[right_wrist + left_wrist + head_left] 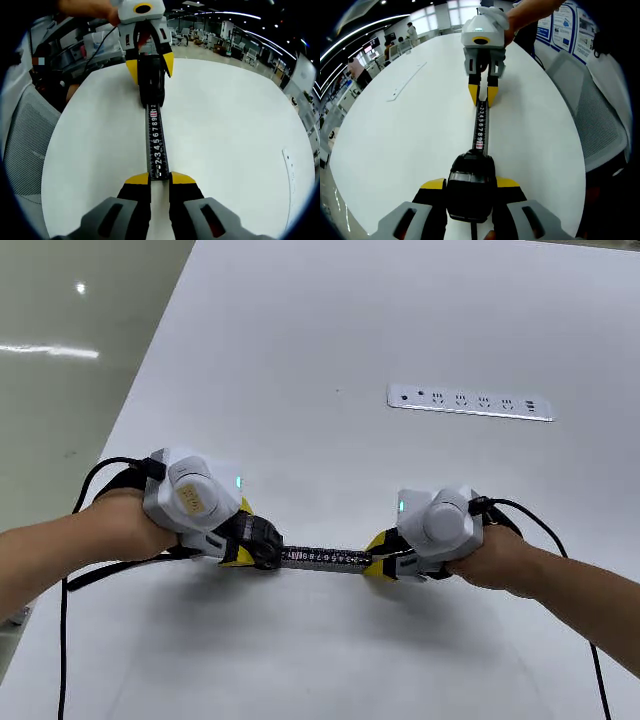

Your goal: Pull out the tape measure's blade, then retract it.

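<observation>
A black tape measure case (262, 541) sits just above the white table, with my left gripper (243, 542) shut on it; in the left gripper view the case (471, 186) sits between the yellow-tipped jaws. Its dark numbered blade (325, 558) runs out to the right, about a dozen centimetres long. My right gripper (379, 554) is shut on the blade's end. The right gripper view has the blade (155, 147) leading from my right gripper (160, 177) to the case (150, 82). The left gripper view has the blade (480, 126) reaching the right gripper (481, 94).
A white power strip (468, 402) lies flat at the back right of the white table (300, 360). Black cables trail from both grippers over the near table. The table's left edge drops to a green floor. A mesh chair (592, 120) stands beside the table.
</observation>
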